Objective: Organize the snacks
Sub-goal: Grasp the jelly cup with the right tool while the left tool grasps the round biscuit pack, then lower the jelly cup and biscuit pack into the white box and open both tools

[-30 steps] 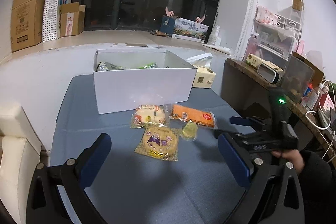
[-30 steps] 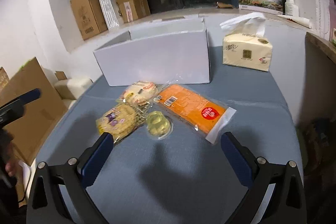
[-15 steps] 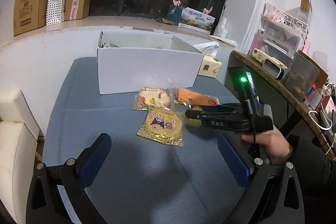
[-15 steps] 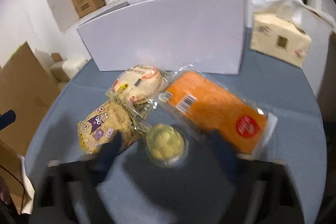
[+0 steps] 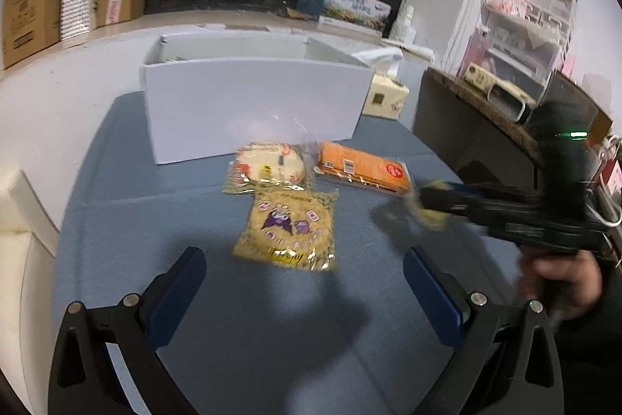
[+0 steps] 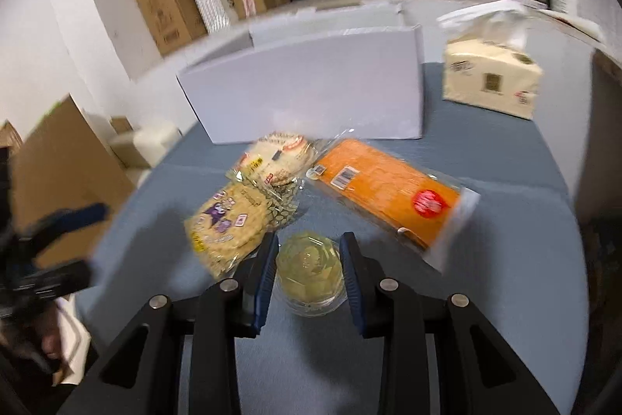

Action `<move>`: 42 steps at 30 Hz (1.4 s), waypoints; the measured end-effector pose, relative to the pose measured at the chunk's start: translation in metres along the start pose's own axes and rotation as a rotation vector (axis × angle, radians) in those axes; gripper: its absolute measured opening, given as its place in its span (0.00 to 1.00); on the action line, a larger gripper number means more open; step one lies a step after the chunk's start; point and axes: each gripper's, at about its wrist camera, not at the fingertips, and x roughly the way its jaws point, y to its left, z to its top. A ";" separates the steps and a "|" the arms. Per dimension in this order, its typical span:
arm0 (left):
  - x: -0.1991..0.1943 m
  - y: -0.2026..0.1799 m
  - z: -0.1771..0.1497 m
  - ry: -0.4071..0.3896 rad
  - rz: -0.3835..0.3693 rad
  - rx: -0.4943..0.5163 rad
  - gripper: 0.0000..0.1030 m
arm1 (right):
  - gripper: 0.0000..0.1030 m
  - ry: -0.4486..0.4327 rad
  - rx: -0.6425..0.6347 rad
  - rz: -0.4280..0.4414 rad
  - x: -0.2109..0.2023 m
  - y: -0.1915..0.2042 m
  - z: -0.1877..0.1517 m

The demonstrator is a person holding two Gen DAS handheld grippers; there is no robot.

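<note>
My right gripper [image 6: 309, 267] is clamped on the little round jelly cup [image 6: 310, 269], one pad on each side of its clear wall, just above the blue table [image 6: 505, 279]. I judge it light, smooth and easily crushed, so I would grip it gently across its widest part. My left gripper [image 5: 303, 292] hangs spread wide with nothing in it, back from the snacks. Just past the cup, to the left, lies the purple-printed cookie bag [image 6: 229, 216], overlapped by the round biscuit pack [image 6: 278, 158]; on the right is the long orange cracker pack [image 6: 388, 191]. All look crinkly and slippery. Behind them stands the white box [image 6: 311, 88], its near wall a hurdle to lift over. The tissue pack [image 6: 491, 80] sits well right.
</note>
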 end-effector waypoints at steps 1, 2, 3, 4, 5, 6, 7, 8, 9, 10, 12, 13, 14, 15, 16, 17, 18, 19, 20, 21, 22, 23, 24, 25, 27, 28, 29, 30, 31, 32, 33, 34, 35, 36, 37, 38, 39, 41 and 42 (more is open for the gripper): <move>0.013 -0.001 0.003 0.016 0.005 0.009 1.00 | 0.34 -0.013 0.007 0.002 -0.006 -0.001 -0.001; 0.022 -0.002 0.005 0.028 0.008 0.010 1.00 | 0.34 -0.023 0.011 0.001 -0.012 -0.001 -0.002; 0.031 -0.003 0.007 0.040 0.008 0.007 1.00 | 0.34 -0.032 0.014 -0.005 -0.021 -0.003 -0.004; 0.040 -0.004 0.010 0.045 0.003 0.007 1.00 | 0.34 -0.040 0.019 -0.009 -0.025 -0.003 -0.005; 0.049 -0.005 0.012 0.052 -0.001 0.012 1.00 | 0.34 -0.047 0.025 -0.008 -0.029 -0.004 -0.006; 0.058 -0.007 0.014 0.064 0.020 0.023 1.00 | 0.34 -0.054 0.030 -0.004 -0.034 -0.005 -0.008; 0.065 -0.009 0.016 0.068 0.045 0.034 1.00 | 0.34 -0.064 0.035 -0.005 -0.039 -0.006 -0.009; 0.074 -0.010 0.018 0.080 0.071 0.047 1.00 | 0.34 -0.069 0.037 -0.006 -0.042 -0.007 -0.010; 0.082 -0.011 0.019 0.092 0.081 0.058 1.00 | 0.34 -0.073 0.038 -0.006 -0.044 -0.007 -0.010; 0.088 -0.012 0.021 0.100 0.083 0.066 1.00 | 0.34 -0.077 0.040 -0.007 -0.046 -0.008 -0.011; 0.097 -0.011 0.021 0.119 0.098 0.069 1.00 | 0.34 -0.077 0.041 -0.013 -0.046 -0.009 -0.012; 0.101 -0.011 0.020 0.131 0.112 0.072 1.00 | 0.34 -0.077 0.044 -0.010 -0.047 -0.009 -0.013; 0.105 -0.010 0.019 0.147 0.114 0.070 0.98 | 0.34 -0.078 0.047 -0.009 -0.047 -0.010 -0.014; 0.105 -0.008 0.019 0.151 0.104 0.063 0.83 | 0.34 -0.078 0.049 -0.007 -0.045 -0.010 -0.014; 0.104 -0.007 0.019 0.146 0.109 0.057 0.75 | 0.34 -0.078 0.053 -0.005 -0.045 -0.011 -0.015; 0.102 -0.006 0.019 0.144 0.110 0.057 0.75 | 0.34 -0.076 0.056 -0.004 -0.045 -0.012 -0.016; 0.099 -0.006 0.018 0.138 0.101 0.061 0.75 | 0.34 -0.074 0.058 -0.003 -0.046 -0.012 -0.017; 0.096 -0.006 0.017 0.122 0.091 0.064 0.75 | 0.34 -0.074 0.059 -0.003 -0.046 -0.012 -0.017; 0.087 -0.007 0.016 0.092 0.082 0.064 0.75 | 0.34 -0.076 0.059 -0.003 -0.046 -0.011 -0.017; 0.079 -0.006 0.015 0.072 0.080 0.056 0.75 | 0.34 -0.079 0.058 -0.003 -0.047 -0.011 -0.017; 0.072 -0.006 0.014 0.055 0.079 0.043 0.75 | 0.34 -0.080 0.059 -0.003 -0.047 -0.011 -0.017; 0.061 -0.004 0.014 0.028 0.071 0.028 0.75 | 0.34 -0.081 0.061 0.000 -0.047 -0.011 -0.017; 0.049 -0.003 0.016 -0.002 0.063 0.017 0.75 | 0.34 -0.083 0.063 0.004 -0.047 -0.011 -0.016; 0.040 -0.003 0.018 -0.026 0.062 0.010 0.75 | 0.34 -0.084 0.063 0.006 -0.047 -0.011 -0.015; 0.019 0.000 0.026 -0.085 0.056 -0.001 0.75 | 0.34 -0.082 0.060 0.014 -0.045 -0.010 -0.012; 0.008 0.002 0.035 -0.123 0.057 -0.007 0.75 | 0.34 -0.082 0.060 0.020 -0.043 -0.009 -0.008; 0.000 0.005 0.043 -0.150 0.059 -0.012 0.75 | 0.34 -0.082 0.058 0.026 -0.042 -0.008 -0.003; -0.005 0.007 0.051 -0.168 0.056 -0.017 0.75 | 0.34 -0.086 0.053 0.034 -0.041 -0.007 0.003; -0.011 0.010 0.060 -0.192 0.049 -0.020 0.75 | 0.34 -0.095 0.048 0.046 -0.040 -0.006 0.012; -0.015 0.014 0.072 -0.217 0.048 -0.019 0.75 | 0.34 -0.103 0.043 0.061 -0.039 -0.004 0.024; -0.017 0.017 0.085 -0.234 0.056 -0.013 0.75 | 0.34 -0.117 0.034 0.069 -0.038 -0.002 0.035; -0.017 0.020 0.097 -0.247 0.064 -0.007 0.75 | 0.34 -0.128 0.028 0.071 -0.036 -0.001 0.046; -0.017 0.024 0.112 -0.266 0.066 -0.001 0.75 | 0.34 -0.138 0.022 0.072 -0.035 0.000 0.060; -0.015 0.029 0.124 -0.273 0.068 -0.002 0.75 | 0.34 -0.151 0.019 0.074 -0.032 0.001 0.074; -0.009 0.035 0.142 -0.276 0.080 -0.006 0.75 | 0.34 -0.167 0.024 0.077 -0.030 0.000 0.092; -0.008 0.039 0.153 -0.279 0.087 -0.003 0.75 | 0.34 -0.174 0.029 0.085 -0.026 -0.001 0.107; -0.002 0.044 0.166 -0.277 0.099 0.004 0.75 | 0.34 -0.180 0.031 0.090 -0.022 -0.002 0.123; 0.014 0.054 0.194 -0.264 0.124 0.004 0.75 | 0.34 -0.194 0.029 0.067 -0.010 -0.004 0.158; 0.023 0.060 0.205 -0.253 0.119 -0.002 0.75 | 0.34 -0.201 0.019 0.046 -0.002 -0.004 0.175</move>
